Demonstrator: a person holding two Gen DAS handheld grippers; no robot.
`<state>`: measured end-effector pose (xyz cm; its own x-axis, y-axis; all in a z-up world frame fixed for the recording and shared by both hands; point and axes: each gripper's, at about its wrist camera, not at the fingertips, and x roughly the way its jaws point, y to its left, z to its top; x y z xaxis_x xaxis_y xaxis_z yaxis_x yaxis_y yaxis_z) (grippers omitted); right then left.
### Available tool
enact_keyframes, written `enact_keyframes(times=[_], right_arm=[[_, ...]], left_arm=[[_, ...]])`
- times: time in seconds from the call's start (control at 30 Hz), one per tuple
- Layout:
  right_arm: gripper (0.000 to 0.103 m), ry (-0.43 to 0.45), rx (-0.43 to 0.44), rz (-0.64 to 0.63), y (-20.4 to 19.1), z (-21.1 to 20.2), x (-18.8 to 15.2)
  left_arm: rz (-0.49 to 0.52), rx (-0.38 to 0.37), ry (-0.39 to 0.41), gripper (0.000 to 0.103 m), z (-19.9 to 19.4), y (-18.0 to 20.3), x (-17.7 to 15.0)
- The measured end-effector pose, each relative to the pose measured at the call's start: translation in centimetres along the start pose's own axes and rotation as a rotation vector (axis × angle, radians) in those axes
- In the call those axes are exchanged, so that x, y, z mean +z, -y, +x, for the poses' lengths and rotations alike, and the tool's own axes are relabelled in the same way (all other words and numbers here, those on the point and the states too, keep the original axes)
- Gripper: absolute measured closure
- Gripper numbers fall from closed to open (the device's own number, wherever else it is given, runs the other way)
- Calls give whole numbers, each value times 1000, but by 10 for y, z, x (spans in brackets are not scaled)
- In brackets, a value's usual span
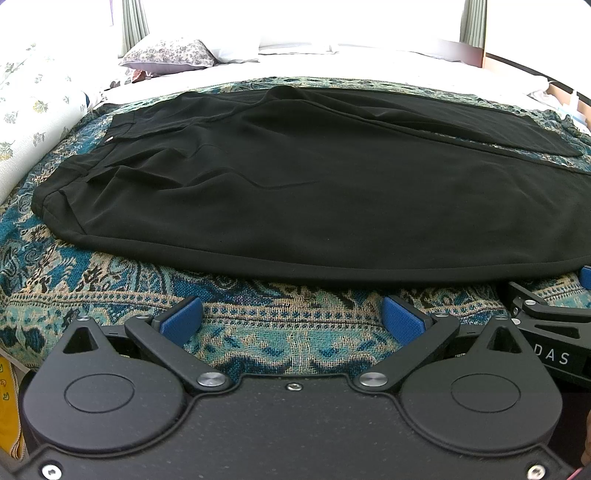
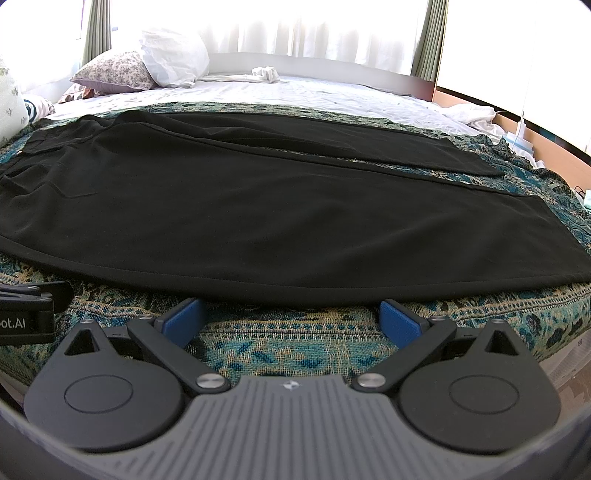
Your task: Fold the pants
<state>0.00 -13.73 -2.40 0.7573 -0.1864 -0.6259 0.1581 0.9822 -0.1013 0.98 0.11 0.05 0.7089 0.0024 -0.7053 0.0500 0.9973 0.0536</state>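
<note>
Black pants [image 1: 295,192] lie flat on a patterned teal blanket [image 1: 258,325] on a bed, waistband to the left, both legs running to the right. They also show in the right wrist view [image 2: 280,221]. My left gripper [image 1: 291,317] is open and empty, just short of the pants' near edge. My right gripper [image 2: 291,314] is open and empty, its blue fingertips [image 2: 400,321] close to the near edge of the front leg. The right gripper's body shows at the right edge of the left wrist view [image 1: 550,325].
A floral pillow [image 2: 114,72] and a white pillow [image 2: 173,59] lie at the far left of the bed. A white sheet [image 2: 332,92] covers the far half. Curtains [image 2: 314,29] hang behind. A wooden bed frame [image 2: 546,147] runs along the right.
</note>
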Motion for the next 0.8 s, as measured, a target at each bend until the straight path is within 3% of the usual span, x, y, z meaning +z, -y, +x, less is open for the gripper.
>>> enact_keyframes(times=[0.8], right_arm=[[0,29,-4,10,4,-8,-5]], left_arm=[[-14,4,9,0,0,1,0]])
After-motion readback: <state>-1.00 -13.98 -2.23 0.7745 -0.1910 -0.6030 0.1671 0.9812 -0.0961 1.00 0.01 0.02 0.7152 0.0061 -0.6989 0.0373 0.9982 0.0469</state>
